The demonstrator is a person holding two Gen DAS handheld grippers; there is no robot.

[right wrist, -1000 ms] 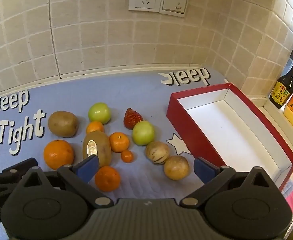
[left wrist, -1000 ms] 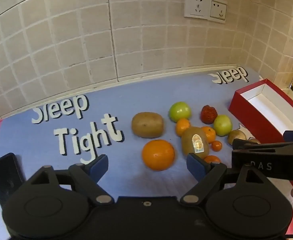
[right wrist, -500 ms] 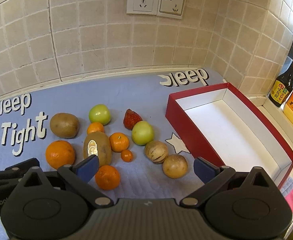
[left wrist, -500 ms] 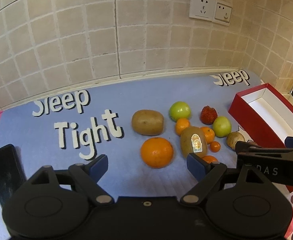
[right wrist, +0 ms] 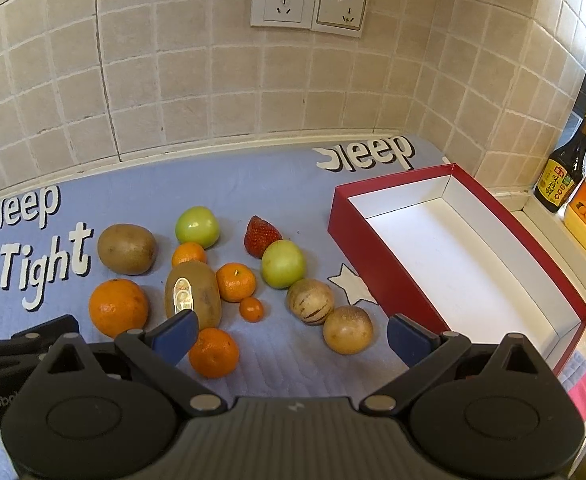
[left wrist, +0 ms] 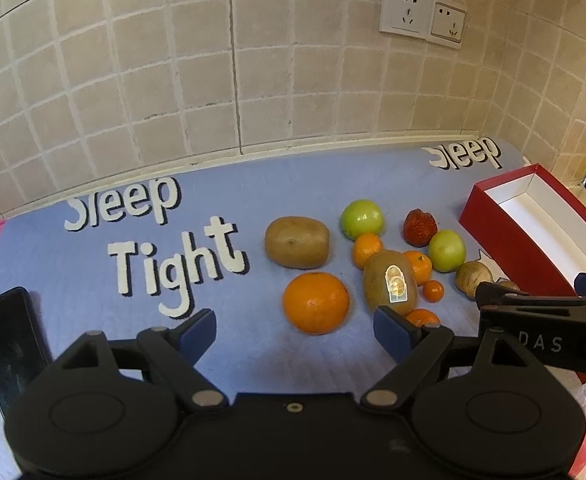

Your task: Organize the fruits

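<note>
Over the last second both views have lifted a little, showing more tiled wall; the left gripper (left wrist: 295, 326) and right gripper (right wrist: 289, 332) hang with fingers apart and empty; no fruit has moved, so sorting looks unstarted; the large round orange (left wrist: 316, 303) and its neighbours lie clustered on the lilac "Sleep Tight" mat (left wrist: 233, 188) covering the counter, beside the empty red cardboard box (right wrist: 377, 280).

Fruit cluster (right wrist: 229, 280) packed tight, most pieces touching; gaps narrow. Blue mat (left wrist: 93, 280) left of it lies open. Red box (right wrist: 453, 264) walls the right; bottles (right wrist: 561, 176) beyond.
</note>
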